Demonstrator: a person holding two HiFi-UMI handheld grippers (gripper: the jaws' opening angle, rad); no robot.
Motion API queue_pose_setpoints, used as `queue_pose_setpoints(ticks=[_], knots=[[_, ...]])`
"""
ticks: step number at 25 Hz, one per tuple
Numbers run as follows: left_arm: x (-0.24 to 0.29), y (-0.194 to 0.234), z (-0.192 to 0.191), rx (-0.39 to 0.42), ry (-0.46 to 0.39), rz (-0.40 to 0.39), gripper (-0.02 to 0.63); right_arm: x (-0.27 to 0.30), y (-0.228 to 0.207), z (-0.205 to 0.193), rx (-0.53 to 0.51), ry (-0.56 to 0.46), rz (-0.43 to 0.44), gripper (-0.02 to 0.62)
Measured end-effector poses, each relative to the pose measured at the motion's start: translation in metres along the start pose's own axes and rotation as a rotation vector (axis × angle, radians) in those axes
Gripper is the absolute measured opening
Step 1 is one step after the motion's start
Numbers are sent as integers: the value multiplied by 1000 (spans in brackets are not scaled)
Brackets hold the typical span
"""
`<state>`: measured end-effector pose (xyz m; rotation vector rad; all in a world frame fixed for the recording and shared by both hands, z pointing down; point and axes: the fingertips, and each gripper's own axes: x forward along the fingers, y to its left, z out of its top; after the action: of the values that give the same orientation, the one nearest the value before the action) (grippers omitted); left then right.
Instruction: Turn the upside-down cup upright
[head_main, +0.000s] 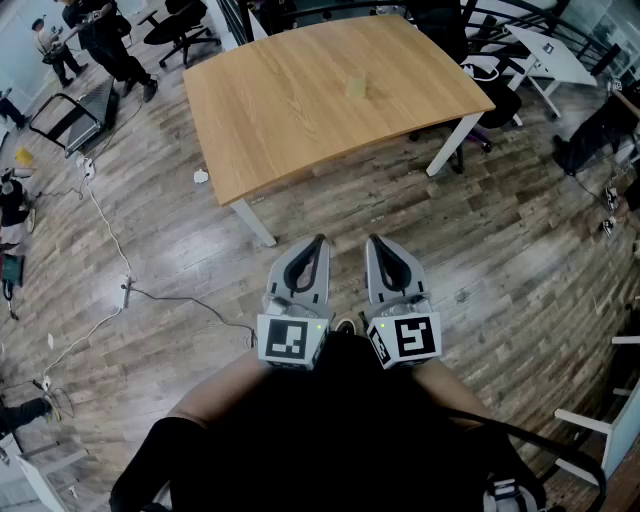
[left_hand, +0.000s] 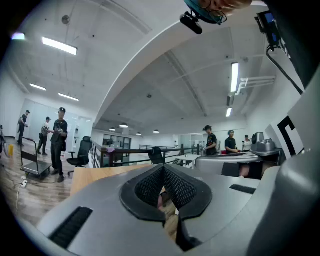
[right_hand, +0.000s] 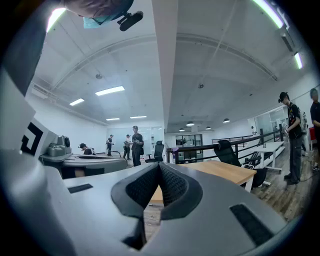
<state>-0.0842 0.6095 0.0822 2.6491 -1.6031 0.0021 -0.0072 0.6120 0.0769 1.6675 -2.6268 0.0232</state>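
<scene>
A small pale yellow cup (head_main: 357, 84) stands on the wooden table (head_main: 290, 110) far ahead of me, toward the table's right half; its orientation is too small to tell. My left gripper (head_main: 317, 241) and right gripper (head_main: 373, 241) are held side by side close to my body, over the floor, well short of the table. Both are shut with nothing between the jaws. In the left gripper view the left gripper (left_hand: 162, 167) points level at the table's edge (left_hand: 105, 172). The right gripper (right_hand: 159, 165) points level too, with the table (right_hand: 225, 170) beyond it.
Black office chairs (head_main: 180, 30) and people (head_main: 105, 40) stand at the back left. A white desk (head_main: 545, 50) and more chairs sit at the back right. Cables (head_main: 110, 260) trail across the wooden floor on the left. White table legs (head_main: 255, 222) stand between me and the tabletop.
</scene>
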Motion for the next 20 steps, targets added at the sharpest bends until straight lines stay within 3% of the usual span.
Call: queue_pose_setpoints(ticks=[7,11,14,20], knots=[[-2,13,5,-36,-36,-49,-4,14,11,2,-9,-5,-12,14],[-8,16,3,-17,-55,-90,-5,18,23,-4,-6,-3,-25,14],[-9,26,-5,-31,-33,-105,-4,26,27,-12,21,6,-53,12],[30,49,-10,-49,-37,-143,-4,64,-5,-17,48,16,-89,14]])
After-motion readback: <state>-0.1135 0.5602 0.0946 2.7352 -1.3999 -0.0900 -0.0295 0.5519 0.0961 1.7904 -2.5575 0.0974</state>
